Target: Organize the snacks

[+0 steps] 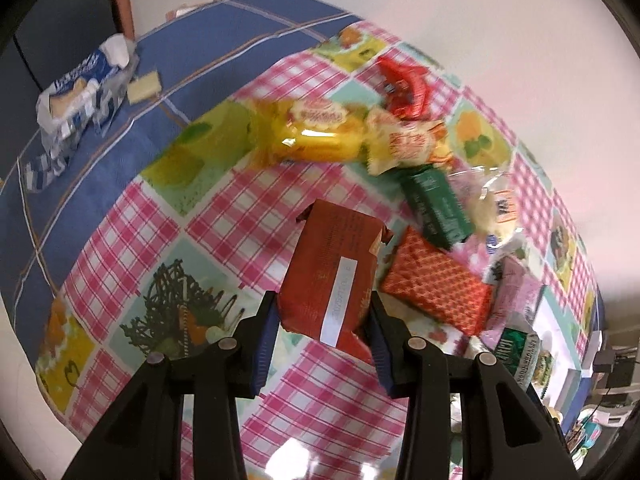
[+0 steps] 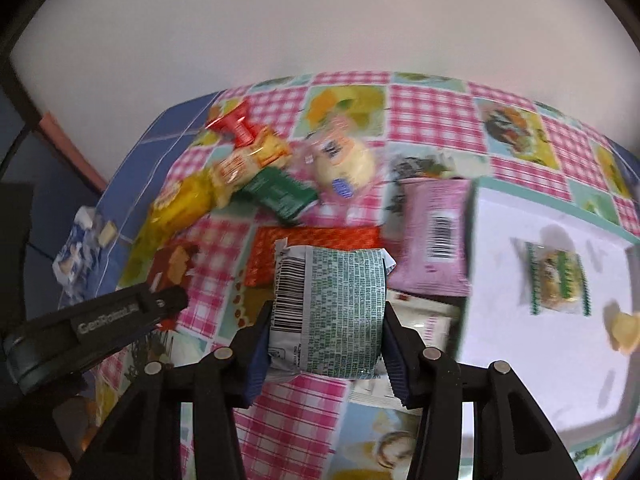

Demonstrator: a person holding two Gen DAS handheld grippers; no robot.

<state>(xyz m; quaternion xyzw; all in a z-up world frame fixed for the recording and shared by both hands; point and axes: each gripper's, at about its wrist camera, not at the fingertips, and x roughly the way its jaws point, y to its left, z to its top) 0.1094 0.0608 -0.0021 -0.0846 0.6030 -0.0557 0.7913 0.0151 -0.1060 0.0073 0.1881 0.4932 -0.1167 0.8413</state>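
The left tool (image 1: 324,320) is clamped on a reddish-brown snack packet (image 1: 334,264) with a white label strip; its blue pads press on both sides of the packet's near end, and the packet runs up the middle of the left wrist view. The right tool (image 2: 326,334) grips a grey-green snack packet (image 2: 336,304) covered in small print with a barcode on its left part, held crosswise between the pads at lower centre of the right wrist view.

Both hang above a worktop (image 1: 132,216) covered with a pink gingham patchwork cloth. In the left wrist view the remaining snacks lie in a loose heap at centre right: a yellow bag (image 1: 316,136) at the top, a cream-and-red pack (image 1: 404,142) against its right end, a red wrapper (image 1: 404,84) above that, a dark green pack (image 1: 438,208), a clear bag of pale sweets (image 1: 490,204) just right of it, an orange-red patterned pack (image 1: 436,286) beside the held packet, and a pink pouch (image 1: 516,292) further right.

In the right wrist view a white tray (image 2: 520,300) with a teal rim fills the right side; a small green-edged snack pack (image 2: 558,284) and a yellowish piece (image 2: 624,330) lie in it. The pink pouch leans at the tray's left edge.

At upper left of the left wrist view, on a blue checked cloth (image 1: 208,52), sits an opened blue-and-white biscuit pack (image 1: 80,92) with a pale biscuit (image 1: 144,86) beside it.
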